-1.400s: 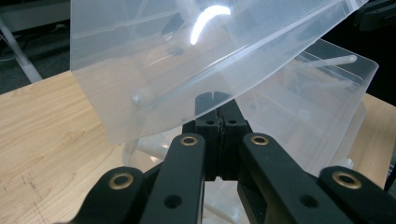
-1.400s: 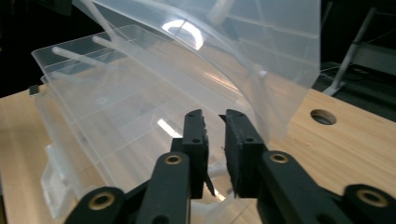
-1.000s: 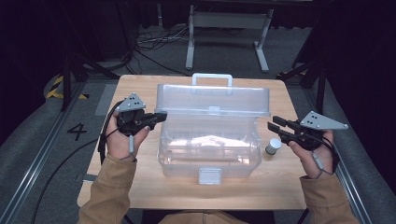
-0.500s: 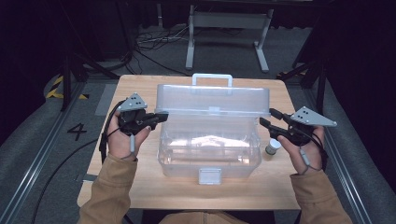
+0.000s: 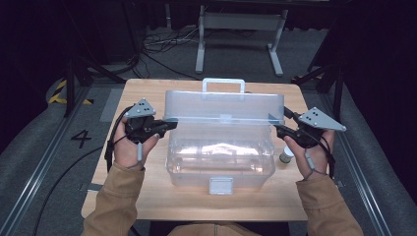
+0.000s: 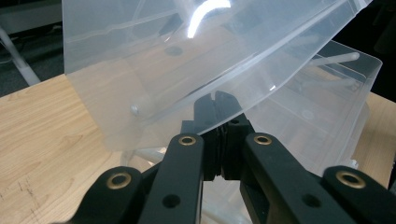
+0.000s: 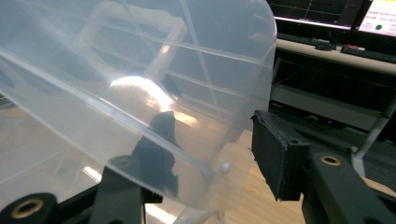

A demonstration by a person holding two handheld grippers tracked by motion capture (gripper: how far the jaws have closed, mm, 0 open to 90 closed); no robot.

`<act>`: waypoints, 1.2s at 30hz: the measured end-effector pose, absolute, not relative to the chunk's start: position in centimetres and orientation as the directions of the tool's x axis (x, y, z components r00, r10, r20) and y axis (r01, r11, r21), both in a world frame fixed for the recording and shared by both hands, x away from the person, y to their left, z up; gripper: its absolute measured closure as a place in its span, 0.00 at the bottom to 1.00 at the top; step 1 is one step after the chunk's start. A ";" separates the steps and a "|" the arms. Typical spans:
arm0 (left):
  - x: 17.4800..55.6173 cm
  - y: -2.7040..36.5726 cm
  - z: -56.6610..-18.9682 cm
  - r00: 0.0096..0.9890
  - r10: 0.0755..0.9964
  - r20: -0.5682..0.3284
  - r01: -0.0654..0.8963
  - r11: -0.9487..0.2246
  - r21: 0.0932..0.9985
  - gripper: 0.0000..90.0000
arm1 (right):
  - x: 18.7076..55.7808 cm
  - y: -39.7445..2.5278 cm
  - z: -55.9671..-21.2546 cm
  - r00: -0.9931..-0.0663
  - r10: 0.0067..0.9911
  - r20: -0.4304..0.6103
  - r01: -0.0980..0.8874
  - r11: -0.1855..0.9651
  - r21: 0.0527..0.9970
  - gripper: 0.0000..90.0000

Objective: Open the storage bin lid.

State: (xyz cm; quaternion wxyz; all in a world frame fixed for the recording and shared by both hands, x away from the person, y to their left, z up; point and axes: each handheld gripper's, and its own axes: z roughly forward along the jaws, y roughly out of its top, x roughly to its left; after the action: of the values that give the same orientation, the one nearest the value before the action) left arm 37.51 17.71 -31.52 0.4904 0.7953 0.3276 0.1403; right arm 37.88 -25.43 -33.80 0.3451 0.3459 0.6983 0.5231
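A dim room with cables and a metal stand on the grey floor lies behind a small wooden surface. On it sits a clear plastic box with its lid raised upright at the back, the handle standing above it and a latch at the front wall.

The left gripper is at the lid's left end; in the left gripper view its fingers are pressed together, with the lid's lower edge lying across their tips, though whether they pinch the plastic cannot be told.

The right gripper is at the lid's right end. In the right gripper view its fingers are spread apart and straddle the lid's corner, one behind the clear plastic, one outside it.

A small bottle stands on the surface just beside the box's right wall, below the right hand.
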 end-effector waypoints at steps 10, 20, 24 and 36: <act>36.9 17.6 -31.5 0.754 0.651 -0.083 0.390 -0.343 0.854 0.83 | 38.2 -25.2 -33.6 -0.466 0.877 -0.119 0.124 0.198 0.972 0.59; 35.7 19.0 -31.8 0.748 0.658 -0.086 0.409 -0.354 0.841 0.76 | 39.1 -24.1 -33.0 -0.397 0.910 -0.122 0.086 0.169 0.982 0.62; 35.4 19.7 -32.1 0.743 0.662 -0.100 0.426 -0.352 0.833 0.74 | 39.6 -23.8 -32.8 -0.372 0.920 -0.126 0.077 0.165 0.983 0.64; 34.8 20.6 -32.3 0.744 0.658 -0.115 0.450 -0.367 0.814 0.73 | 40.1 -23.3 -32.3 -0.288 0.950 -0.123 0.046 0.142 0.989 0.76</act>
State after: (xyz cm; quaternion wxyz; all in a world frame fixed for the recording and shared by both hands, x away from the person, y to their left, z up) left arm 34.79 20.58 -32.33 0.4497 0.8185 0.3382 0.1156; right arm 40.11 -23.29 -32.34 0.4386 0.4047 0.6153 0.5150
